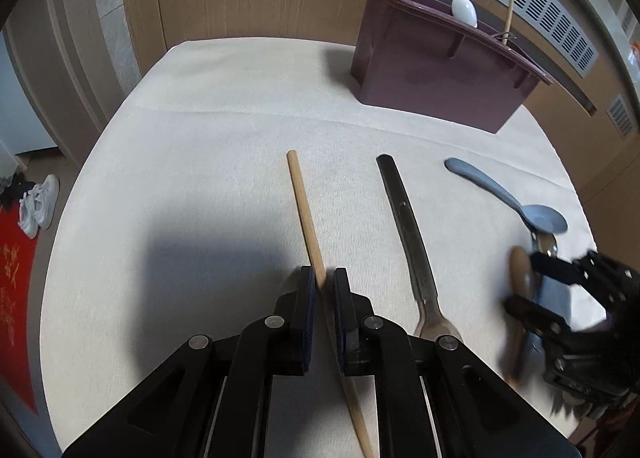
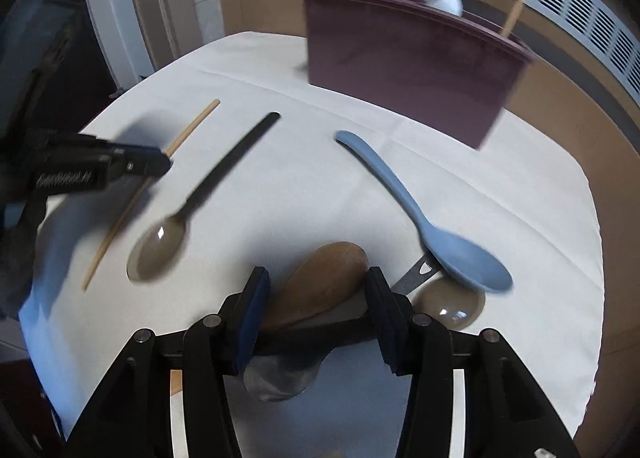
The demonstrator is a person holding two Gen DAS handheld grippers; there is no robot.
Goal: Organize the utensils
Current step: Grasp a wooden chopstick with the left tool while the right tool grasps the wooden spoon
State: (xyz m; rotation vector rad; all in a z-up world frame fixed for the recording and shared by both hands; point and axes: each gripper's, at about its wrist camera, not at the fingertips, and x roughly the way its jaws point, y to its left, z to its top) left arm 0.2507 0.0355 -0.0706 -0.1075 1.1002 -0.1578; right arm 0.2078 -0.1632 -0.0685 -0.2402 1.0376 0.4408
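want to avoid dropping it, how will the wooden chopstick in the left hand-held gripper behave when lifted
The wooden chopstick looks thin, straight and rigid, so probably stiff and light. The left hand-held gripper pinches it partway along, so it may pivot between the pads. Its rounded shaft would likely roll on the tablecloth if released.

Soft indoor light, fisheye-warped and dark at both views' corners.
Your left view is sharp, with a broad shadow on the white tablecloth (image 1: 224,146) left of the chopstick (image 1: 306,218); your right view is motion-smeared.
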